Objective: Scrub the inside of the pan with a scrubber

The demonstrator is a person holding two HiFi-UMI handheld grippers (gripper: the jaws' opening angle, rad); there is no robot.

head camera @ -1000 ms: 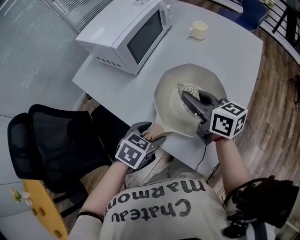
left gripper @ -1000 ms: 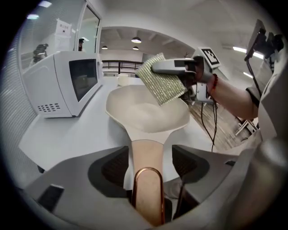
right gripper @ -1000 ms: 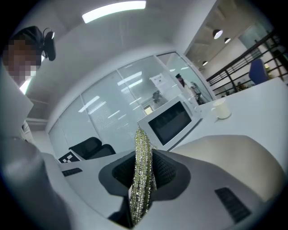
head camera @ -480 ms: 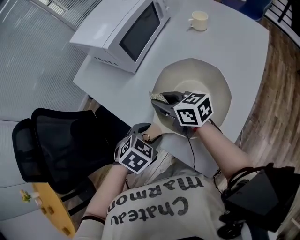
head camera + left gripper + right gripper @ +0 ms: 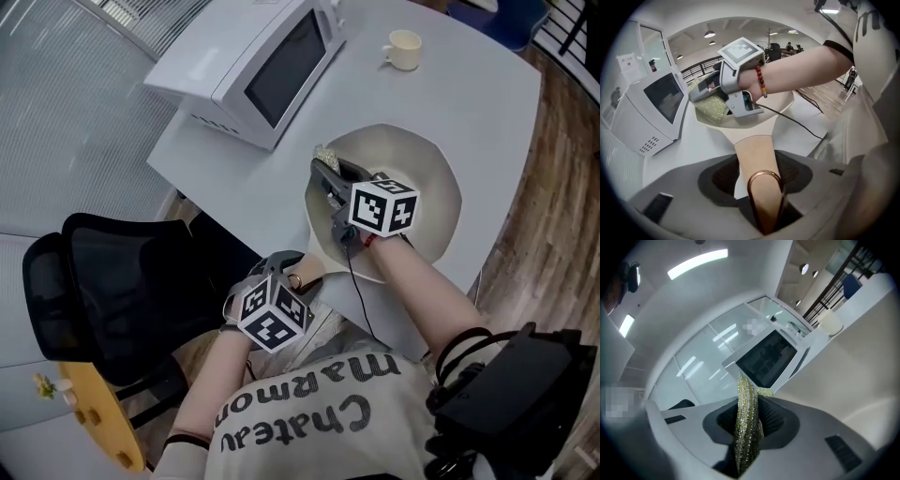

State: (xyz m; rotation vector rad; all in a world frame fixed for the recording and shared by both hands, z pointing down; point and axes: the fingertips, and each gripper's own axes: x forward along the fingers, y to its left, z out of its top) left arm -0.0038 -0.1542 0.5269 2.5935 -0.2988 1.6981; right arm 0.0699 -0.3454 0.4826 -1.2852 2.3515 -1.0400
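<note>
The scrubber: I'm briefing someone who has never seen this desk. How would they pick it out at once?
On the white table, beside the microwave, lies a wide cream pan. At its rim nearest the microwave, the right gripper pinches the scrubber between its fingers. It is a glittery gold-green mesh pad, the only sparkly, soft thing among smooth white and cream pieces.

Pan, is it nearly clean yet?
Done: the left gripper has the handle between its jaws, which have just been closing on it, and the right gripper is shut on the scrubber. In hand: the scrubber is at the rim of the pan. Left: the bare inside. How clean it is can't be told.
</note>
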